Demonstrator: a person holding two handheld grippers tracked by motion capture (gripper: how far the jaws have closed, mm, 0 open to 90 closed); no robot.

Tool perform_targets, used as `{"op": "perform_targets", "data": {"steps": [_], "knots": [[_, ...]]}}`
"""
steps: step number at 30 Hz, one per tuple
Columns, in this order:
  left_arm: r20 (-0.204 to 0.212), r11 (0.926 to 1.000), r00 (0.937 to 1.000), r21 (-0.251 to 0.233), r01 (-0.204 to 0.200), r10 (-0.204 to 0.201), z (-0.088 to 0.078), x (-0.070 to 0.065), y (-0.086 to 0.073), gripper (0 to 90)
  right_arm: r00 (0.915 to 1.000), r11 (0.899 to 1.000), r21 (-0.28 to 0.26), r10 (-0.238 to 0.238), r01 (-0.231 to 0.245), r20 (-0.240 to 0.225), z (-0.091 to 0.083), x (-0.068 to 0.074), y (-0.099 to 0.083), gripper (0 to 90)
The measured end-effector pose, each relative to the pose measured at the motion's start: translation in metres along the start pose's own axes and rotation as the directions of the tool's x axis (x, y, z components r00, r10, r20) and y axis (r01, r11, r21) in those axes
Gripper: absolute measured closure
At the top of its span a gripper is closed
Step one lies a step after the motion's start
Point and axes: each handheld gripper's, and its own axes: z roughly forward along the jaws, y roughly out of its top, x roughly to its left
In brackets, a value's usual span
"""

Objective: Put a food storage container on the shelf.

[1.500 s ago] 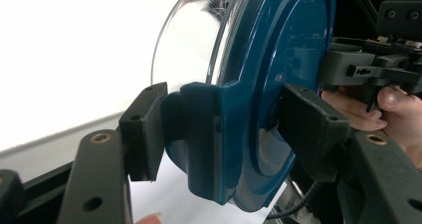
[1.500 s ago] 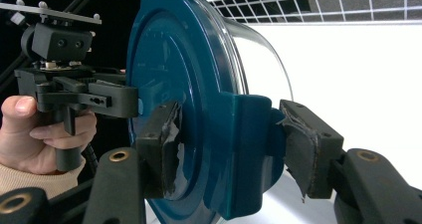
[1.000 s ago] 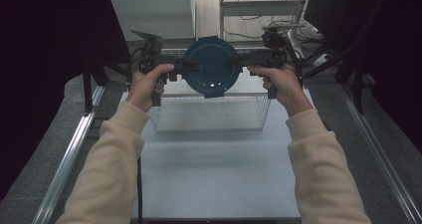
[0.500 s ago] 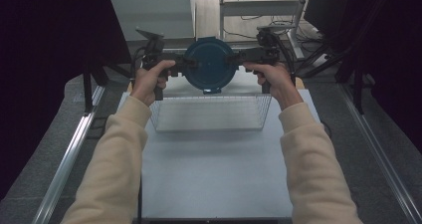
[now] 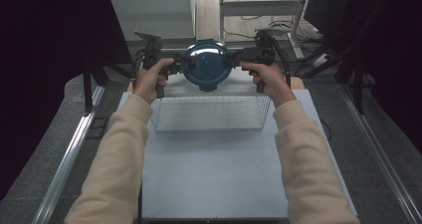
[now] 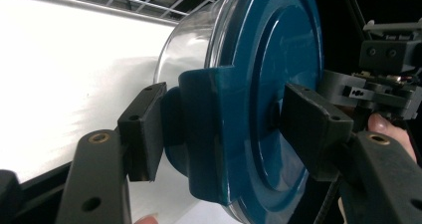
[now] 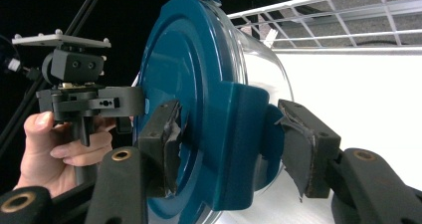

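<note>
While both grippers clamp it, the round clear-glass container with teal lid [image 5: 206, 64] has moved beyond the white wire basket [image 5: 211, 113]
Left gripper [image 6: 219, 129] and right gripper [image 7: 231, 144] pinch its side latches — set-down seems near

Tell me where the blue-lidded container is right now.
In the high view the container hangs at the table's far end, just beyond the wire basket, clamped between the left gripper and the right gripper.

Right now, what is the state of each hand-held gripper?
Left hand-held gripper: closed on the blue-lidded container.
Right hand-held gripper: closed on the same container.
</note>
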Motion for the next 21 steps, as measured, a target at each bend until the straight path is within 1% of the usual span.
{"op": "perform_targets", "data": {"steps": [2, 3, 4, 5, 6, 7, 8, 9, 10, 11, 12, 13, 16, 20, 21], "knots": [[0.0, 1.0, 1.0, 0.0, 0.002, -0.002, 0.001, 0.001, 0.001, 37.1, 0.9999, 1.0, 0.003, 0.016, -0.016, 0.001, 0.001, -0.001, 0.001, 43.7], [0.004, 0.9998, 0.9998, -0.007, 0.02, -0.02, 0.003, 0.004, 0.002, 37.1, 0.9995, 1.0, 0.006, 0.031, -0.031, 0.0, 0.001, -0.003, 0.002, 43.6], [0.004, 0.9998, 0.9998, -0.007, 0.02, -0.02, 0.003, 0.004, 0.002, 37.0, 0.9995, 1.0, 0.006, 0.031, -0.031, 0.0, 0.001, -0.003, 0.002, 43.6], [0.005, 0.9993, 0.9995, -0.02, 0.033, -0.033, 0.006, 0.005, 0.003, 37.0, 0.9983, 0.998, 0.009, 0.059, -0.059, 0.002, 0.003, -0.006, 0.003, 43.0], [0.005, 0.9993, 0.9995, -0.02, 0.033, -0.033, 0.006, 0.005, 0.003, 37.0, 0.9983, 0.998, 0.009, 0.059, -0.059, 0.002, 0.003, -0.006, 0.003, 43.0], [0.002, 0.9989, 0.9991, -0.019, 0.043, -0.043, 0.008, 0.007, 0.004, 36.9, 0.9964, 0.996, 0.014, 0.084, -0.084, 0.01, 0.004, -0.009, 0.004, 41.5], [0.002, 0.9989, 0.9991, -0.019, 0.043, -0.043, 0.008, 0.007, 0.004, 36.6, 0.9964, 0.996, 0.014, 0.084, -0.084, 0.01, 0.004, -0.009, 0.004, 41.5], [0.002, 0.9984, 0.9985, -0.011, 0.055, -0.055, 0.011, 0.009, 0.004, 36.3, 0.9944, 0.994, 0.017, 0.104, -0.104, 0.021, 0.007, -0.012, 0.004, 39.3], [0.002, 0.9984, 0.9985, -0.011, 0.055, -0.055, 0.011, 0.009, 0.004, 36.0, 0.9944, 0.994, 0.017, 0.104, -0.104, 0.021, 0.007, -0.012, 0.004, 39.3], [0.006, 0.9983, 0.9983, -0.008, 0.058, -0.058, 0.011, 0.011, 0.004, 36.0, 0.9911, 0.991, 0.017, 0.132, -0.132, 0.019, 0.009, -0.017, 0.003, 38.6], [0.014, 0.9978, 0.9978, -0.012, 0.065, -0.065, 0.012, 0.012, 0.004, 36.1, 0.9878, 0.988, 0.018, 0.155, -0.156, 0.014, 0.01, -0.019, 0.003, 38.5], [0.015, 0.9979, 0.998, -0.021, 0.062, -0.062, 0.012, 0.013, 0.003, 36.4, 0.9869, 0.987, 0.014, 0.161, -0.161, 0.013, 0.011, -0.022, 0.003, 38.1], [0.013, 0.998, 0.9982, -0.023, 0.059, -0.059, 0.012, 0.013, 0.003, 36.4, 0.985, 0.985, 0.014, 0.172, -0.172, 0.007, 0.011, -0.022, 0.002, 38.0], [0.015, 0.9982, 0.9985, -0.03, 0.053, -0.052, 0.013, 0.013, 0.002, 35.8, 0.9872, 0.987, 0.007, 0.159, -0.159, 0.02, 0.011, -0.021, 0.002, 36.3], [0.016, 0.9984, 0.9989, -0.036, 0.044, -0.044, 0.013, 0.013, 0.001, 35.8, 0.9891, 0.989, 0.005, 0.145, -0.145, 0.026, 0.012, -0.02, 0.002, 34.9]]}}
